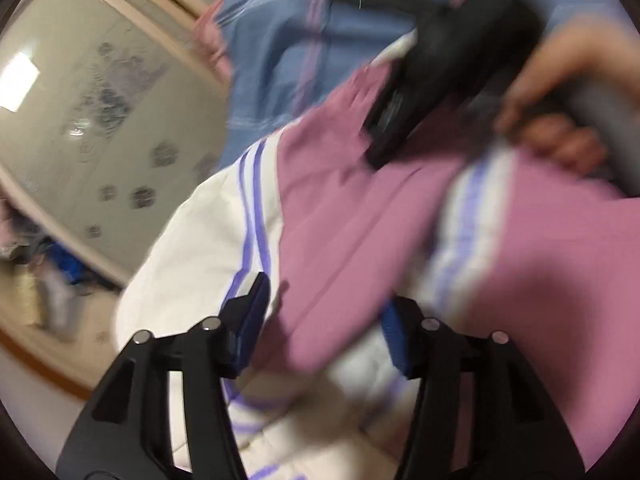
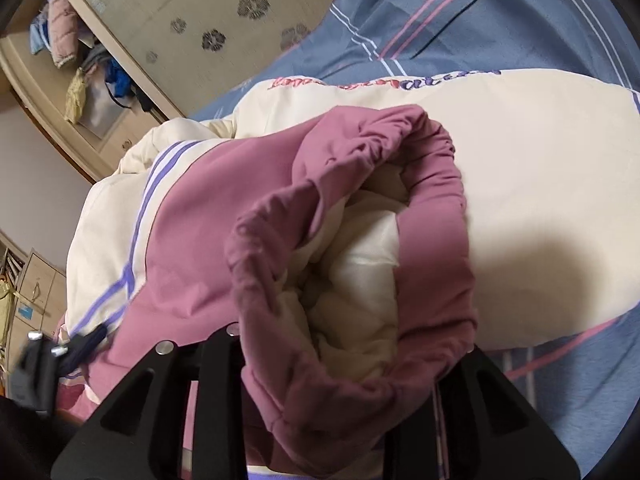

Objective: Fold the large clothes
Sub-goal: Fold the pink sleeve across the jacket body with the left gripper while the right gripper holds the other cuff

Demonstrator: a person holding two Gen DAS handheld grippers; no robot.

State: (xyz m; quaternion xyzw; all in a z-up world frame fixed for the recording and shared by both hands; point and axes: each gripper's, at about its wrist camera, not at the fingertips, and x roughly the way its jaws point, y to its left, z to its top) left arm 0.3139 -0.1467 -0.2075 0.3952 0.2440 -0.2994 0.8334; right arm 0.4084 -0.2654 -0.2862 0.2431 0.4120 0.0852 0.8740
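A padded pink and cream jacket (image 2: 500, 184) lies on the bed (image 2: 500, 20). Over it, the left gripper (image 1: 324, 320) has jaws wide, empty; the right gripper (image 2: 340, 400) has its jaws hidden by the pink cuff (image 2: 348, 240), grip unclear.

Bed (image 2: 460, 12) under a blue sheet (image 1: 272, 56) crossed by thin pink, white and dark stripes. Directly on the sheet, a padded jacket (image 2: 520, 168), cream and pink with purple-and-white stripe bands and a line of script lettering near its far edge; bulky, partly folded over itself, with a gathered pink opening turned up to show cream lining. Bare sheet beyond the jacket and along its right side.
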